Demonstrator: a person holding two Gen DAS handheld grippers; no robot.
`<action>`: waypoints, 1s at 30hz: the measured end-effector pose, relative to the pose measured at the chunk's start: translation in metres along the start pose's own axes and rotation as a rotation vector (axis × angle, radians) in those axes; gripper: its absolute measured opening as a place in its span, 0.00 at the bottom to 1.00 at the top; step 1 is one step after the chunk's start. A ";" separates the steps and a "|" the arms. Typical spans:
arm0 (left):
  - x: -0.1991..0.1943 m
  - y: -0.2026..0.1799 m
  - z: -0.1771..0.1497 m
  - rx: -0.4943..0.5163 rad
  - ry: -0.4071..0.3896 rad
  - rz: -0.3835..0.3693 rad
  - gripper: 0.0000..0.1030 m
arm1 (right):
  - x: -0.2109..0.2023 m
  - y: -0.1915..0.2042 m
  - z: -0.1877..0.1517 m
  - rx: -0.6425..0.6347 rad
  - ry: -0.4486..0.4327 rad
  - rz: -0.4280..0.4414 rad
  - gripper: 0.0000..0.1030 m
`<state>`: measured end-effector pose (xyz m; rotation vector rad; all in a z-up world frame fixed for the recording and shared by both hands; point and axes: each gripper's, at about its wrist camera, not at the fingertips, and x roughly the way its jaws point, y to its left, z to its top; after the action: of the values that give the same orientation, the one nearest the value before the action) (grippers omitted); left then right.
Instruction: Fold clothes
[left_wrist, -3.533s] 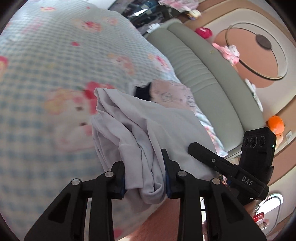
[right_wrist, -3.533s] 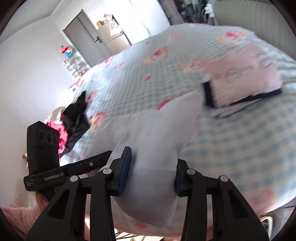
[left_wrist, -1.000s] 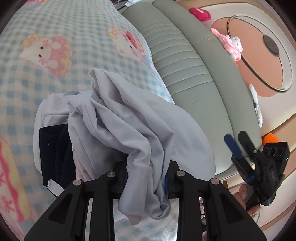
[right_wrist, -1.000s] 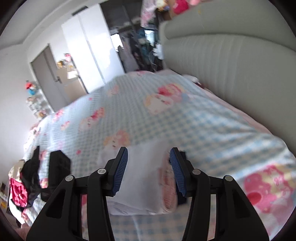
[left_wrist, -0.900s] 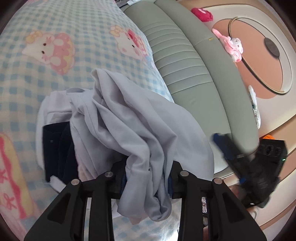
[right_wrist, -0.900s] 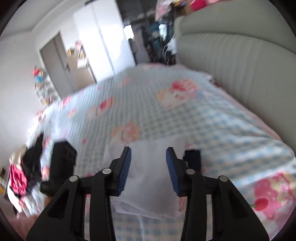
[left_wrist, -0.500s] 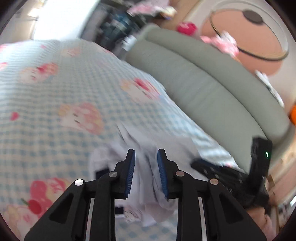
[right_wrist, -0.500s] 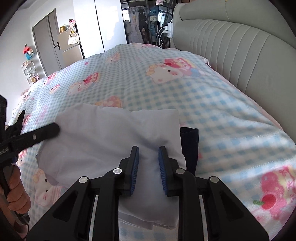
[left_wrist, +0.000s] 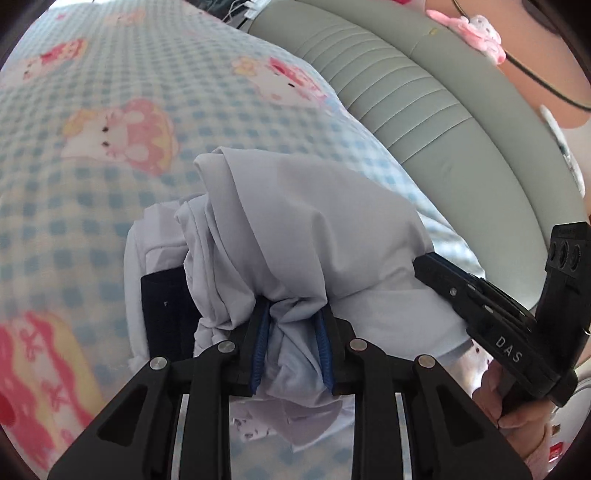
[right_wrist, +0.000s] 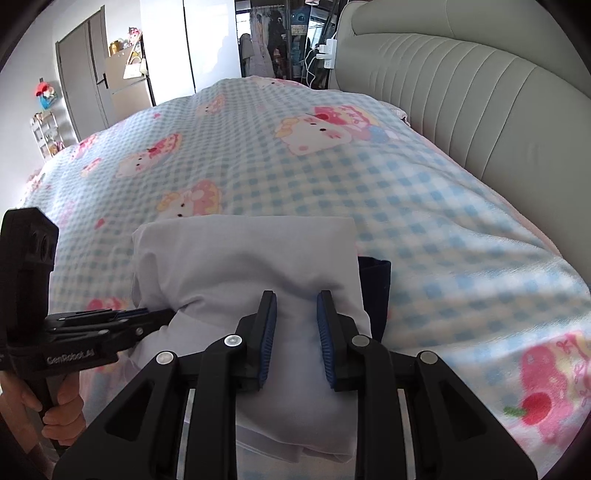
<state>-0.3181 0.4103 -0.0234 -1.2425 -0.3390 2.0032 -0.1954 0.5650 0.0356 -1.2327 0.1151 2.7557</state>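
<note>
The pale lavender-white folded cotton garment (right_wrist: 243, 266) lies on top of a small stack near the near edge of the blue-and-white checked cartoon-print bedspread (right_wrist: 424, 206), with a dark navy folded cloth (right_wrist: 375, 291) showing from under its right side and a white piece beneath that. The right gripper (right_wrist: 295, 332) has its blue-padded jaws partly apart with the garment's near edge bulging between them; whether the pads bite or only bracket the cloth cannot be told. The left gripper (left_wrist: 291, 343) pinches a bunched handful of the same cloth at its left near corner, where the fabric is crumpled into ridges instead of lying flat. The far edge looks square in the right wrist view, so the step seems to be seating the garment on the stack. To do it well, the bunched left corner should be drawn outward and laid down flat before letting go, keeping the edges lined up with the pieces below; a release with the gripper raised would leave the lump. The grey-green padded headboard (right_wrist: 480, 92) stands close on the right.
</note>
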 end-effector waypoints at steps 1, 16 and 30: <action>0.005 -0.001 0.005 0.005 0.006 -0.003 0.24 | 0.004 -0.007 0.002 0.022 0.001 0.008 0.22; 0.014 -0.006 0.018 0.011 0.025 0.001 0.24 | 0.024 -0.028 0.009 0.149 -0.008 0.020 0.24; -0.086 -0.010 0.022 0.009 -0.086 -0.026 0.50 | -0.048 0.000 0.021 0.205 -0.057 0.041 0.54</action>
<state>-0.3107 0.3602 0.0498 -1.1432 -0.3859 2.0377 -0.1791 0.5639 0.0859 -1.1105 0.4099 2.7273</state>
